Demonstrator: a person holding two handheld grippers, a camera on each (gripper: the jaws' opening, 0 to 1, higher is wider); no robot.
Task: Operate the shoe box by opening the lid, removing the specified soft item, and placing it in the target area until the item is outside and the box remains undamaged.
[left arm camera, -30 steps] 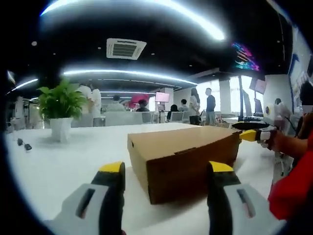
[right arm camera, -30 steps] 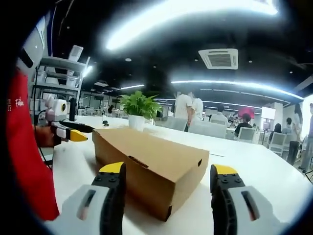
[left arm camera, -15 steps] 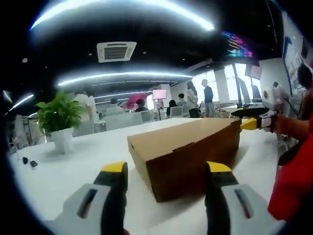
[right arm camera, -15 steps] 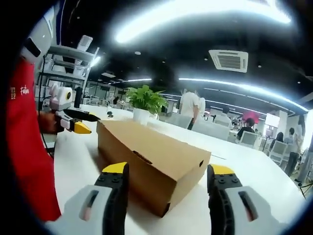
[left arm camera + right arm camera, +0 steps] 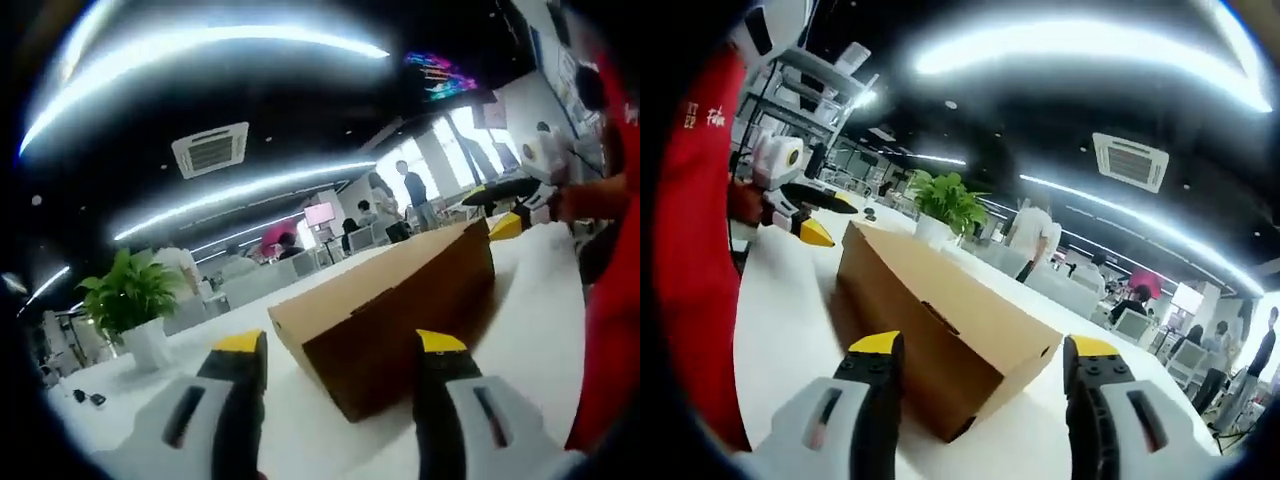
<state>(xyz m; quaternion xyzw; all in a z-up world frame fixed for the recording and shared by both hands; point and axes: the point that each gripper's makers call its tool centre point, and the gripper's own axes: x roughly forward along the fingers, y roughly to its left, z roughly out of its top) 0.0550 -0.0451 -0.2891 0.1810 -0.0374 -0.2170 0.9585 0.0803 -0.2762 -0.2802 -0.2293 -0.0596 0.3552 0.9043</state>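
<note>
Brown cardboard shoe box (image 5: 400, 305), lid shut, on white table (image 5: 545, 330); in left gripper view we hold left gripper (image 5: 340, 345) parted before it. Right gripper view: right gripper (image 5: 980, 348) parted, box (image 5: 940, 325) between tips, potted green plant (image 5: 945, 205) behind.

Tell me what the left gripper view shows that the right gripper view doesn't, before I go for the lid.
Left gripper view: small dark objects on the table's far edge, and a colourful screen overhead. Right gripper view: a shelving rack behind the left gripper. Both share the closed shoe box on the white table, the potted plant, a ceiling vent, and the opposite gripper near one end of the box, with the right gripper at the far end.
</note>
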